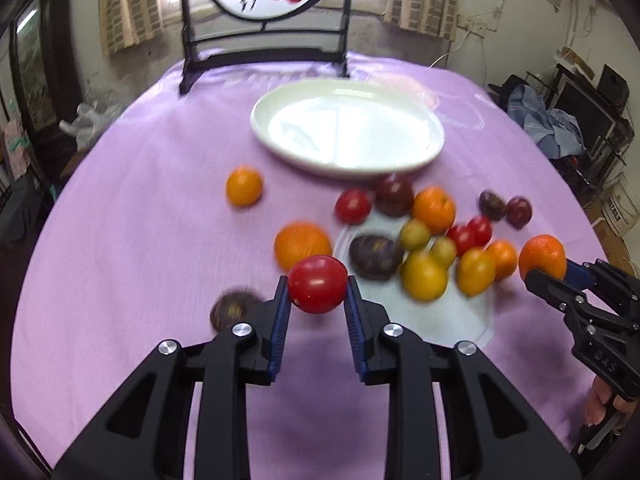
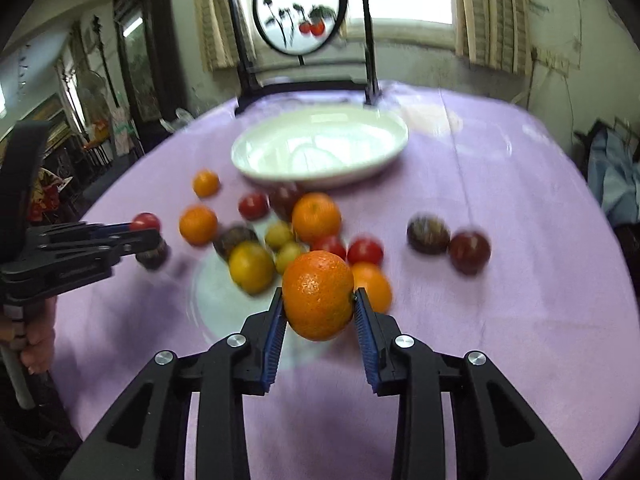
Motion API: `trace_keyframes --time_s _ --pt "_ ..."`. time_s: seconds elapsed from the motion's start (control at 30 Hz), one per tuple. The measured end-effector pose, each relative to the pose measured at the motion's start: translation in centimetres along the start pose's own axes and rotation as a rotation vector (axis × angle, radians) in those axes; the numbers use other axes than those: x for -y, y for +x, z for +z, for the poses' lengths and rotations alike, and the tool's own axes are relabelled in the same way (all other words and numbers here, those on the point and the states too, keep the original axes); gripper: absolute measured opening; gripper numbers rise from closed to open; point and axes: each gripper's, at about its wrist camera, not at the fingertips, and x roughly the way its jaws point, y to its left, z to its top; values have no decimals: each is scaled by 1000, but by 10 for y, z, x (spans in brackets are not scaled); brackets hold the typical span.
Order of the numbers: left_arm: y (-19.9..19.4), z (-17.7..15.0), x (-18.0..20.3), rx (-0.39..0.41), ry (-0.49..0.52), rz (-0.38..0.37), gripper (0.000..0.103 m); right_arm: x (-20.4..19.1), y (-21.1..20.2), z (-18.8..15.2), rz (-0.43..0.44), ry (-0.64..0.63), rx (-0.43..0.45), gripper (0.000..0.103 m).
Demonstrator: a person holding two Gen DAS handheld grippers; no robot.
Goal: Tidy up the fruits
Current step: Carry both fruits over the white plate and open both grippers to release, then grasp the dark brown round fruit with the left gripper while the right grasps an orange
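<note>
My left gripper (image 1: 317,289) is shut on a red tomato (image 1: 317,283) and holds it above the purple cloth. My right gripper (image 2: 319,300) is shut on an orange (image 2: 318,295), also lifted; it shows in the left wrist view (image 1: 550,270) at the right. A white plate (image 1: 428,156) stands empty at the far middle of the table. Several oranges, red tomatoes, yellow-green and dark purple fruits lie in a loose pile (image 1: 424,236) in front of it, some on a clear plastic sheet (image 1: 456,320).
A black-framed round painted screen (image 1: 266,20) stands at the table's far edge behind the plate. A lone orange (image 1: 244,186) lies left of the pile, a dark fruit (image 1: 232,310) by my left fingers. Two dark fruits (image 2: 448,240) lie right of the pile.
</note>
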Motion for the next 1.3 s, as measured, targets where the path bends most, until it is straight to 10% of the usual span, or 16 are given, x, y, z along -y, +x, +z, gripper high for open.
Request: trace_keyframes --time_s 0.23,0.5,0.7,1.0,1.3 --pt "41 90 11 32 -11 10 26 -7 34 79 -40 -109 91 34" --pt "131 139 5 -110 -51 45 27 1 146 121 -67 -71 -96 35" --pt "152 133 5 -152 -49 73 56 -2 159 115 -75 -73 -132 48" --pt "77 89 14 -18 41 121 83 17 79 79 -57 -49 -43 58" --pt "31 9 7 12 76 141 88 21 30 4 -129 -100 -65 60"
